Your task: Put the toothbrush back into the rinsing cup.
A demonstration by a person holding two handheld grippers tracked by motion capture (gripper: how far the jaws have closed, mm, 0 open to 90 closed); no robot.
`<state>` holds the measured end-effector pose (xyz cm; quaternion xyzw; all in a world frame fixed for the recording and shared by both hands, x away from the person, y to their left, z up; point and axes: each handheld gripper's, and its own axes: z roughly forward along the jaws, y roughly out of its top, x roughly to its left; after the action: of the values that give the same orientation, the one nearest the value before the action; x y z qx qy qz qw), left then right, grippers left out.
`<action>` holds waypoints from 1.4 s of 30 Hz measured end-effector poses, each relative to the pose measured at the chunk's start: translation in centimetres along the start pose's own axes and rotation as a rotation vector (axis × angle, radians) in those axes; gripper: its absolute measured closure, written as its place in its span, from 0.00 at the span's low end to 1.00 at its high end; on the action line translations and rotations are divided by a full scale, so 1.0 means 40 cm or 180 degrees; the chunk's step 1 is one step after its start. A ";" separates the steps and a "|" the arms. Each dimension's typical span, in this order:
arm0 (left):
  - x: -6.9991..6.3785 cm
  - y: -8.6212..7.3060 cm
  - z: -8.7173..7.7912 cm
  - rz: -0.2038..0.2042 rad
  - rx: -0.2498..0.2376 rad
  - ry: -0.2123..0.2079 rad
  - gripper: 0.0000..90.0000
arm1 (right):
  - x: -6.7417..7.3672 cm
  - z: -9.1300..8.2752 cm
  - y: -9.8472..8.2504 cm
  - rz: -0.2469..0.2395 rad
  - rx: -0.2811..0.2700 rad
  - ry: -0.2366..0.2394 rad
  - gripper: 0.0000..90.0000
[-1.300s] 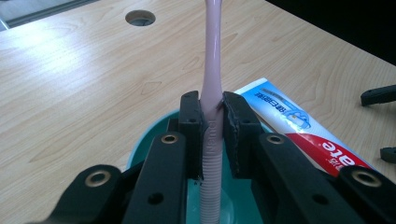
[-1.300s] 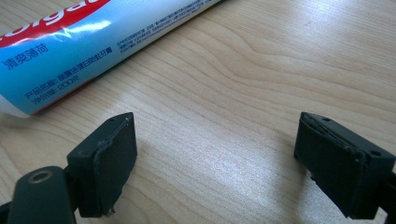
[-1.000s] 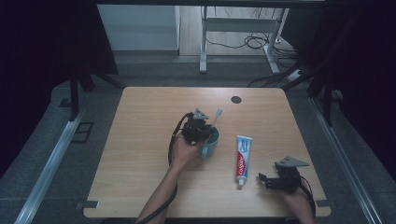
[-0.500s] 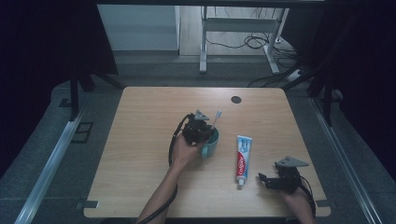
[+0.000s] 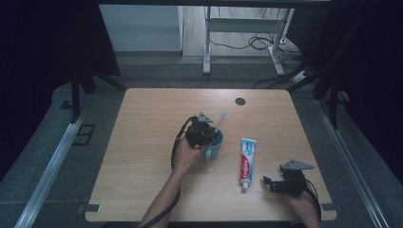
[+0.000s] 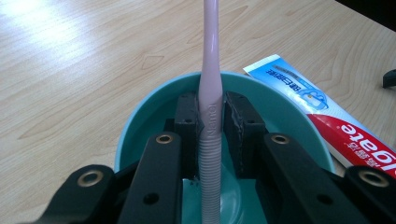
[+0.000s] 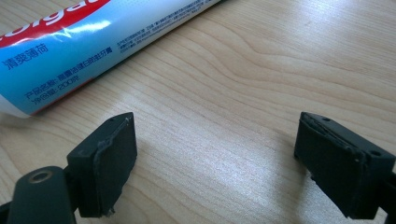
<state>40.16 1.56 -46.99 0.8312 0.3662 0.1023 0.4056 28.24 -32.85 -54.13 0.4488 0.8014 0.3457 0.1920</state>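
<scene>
- Pale pink plastic toothbrush [image 6: 208, 93] stood upright in the round teal cup [image 6: 140, 116] near the wooden table's [image 5: 142, 123] middle, its slim, light, slick handle sitting between the left gripper's [image 6: 210, 112] jaws, which had just eased slightly.
- Best hold looked like the ribbed grip section.
- Right gripper [image 7: 215, 158] sat wide and empty near the right front corner, beside the soft blue-and-red toothpaste tube [image 7: 93, 42].

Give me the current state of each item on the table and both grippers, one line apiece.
left gripper: jaws have just been opening slightly, pads close on either side of the toothbrush handle, over the cup.
toothbrush: upright, lower end inside the cup.
cup: teal, standing upright on the table.
toothpaste tube: lying flat on the table, cap toward the person.
right gripper: jaws wide open, nothing between them, beside the tube.
</scene>
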 end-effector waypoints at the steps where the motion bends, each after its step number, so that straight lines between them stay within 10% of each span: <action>1: 0.000 0.000 0.000 0.0004 -0.0003 0.0000 0.83 | 0.000 0.000 0.000 0.0000 0.0000 0.0000 0.14; 42: 0.001 0.016 -0.093 -0.0028 -0.0188 0.0034 0.17 | -0.001 0.000 0.000 -0.0012 -0.0004 -0.0002 0.14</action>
<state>38.77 3.57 -44.10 0.8167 0.3688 0.1159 0.4285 28.25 -32.87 -54.13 0.4473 0.8019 0.3457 0.1931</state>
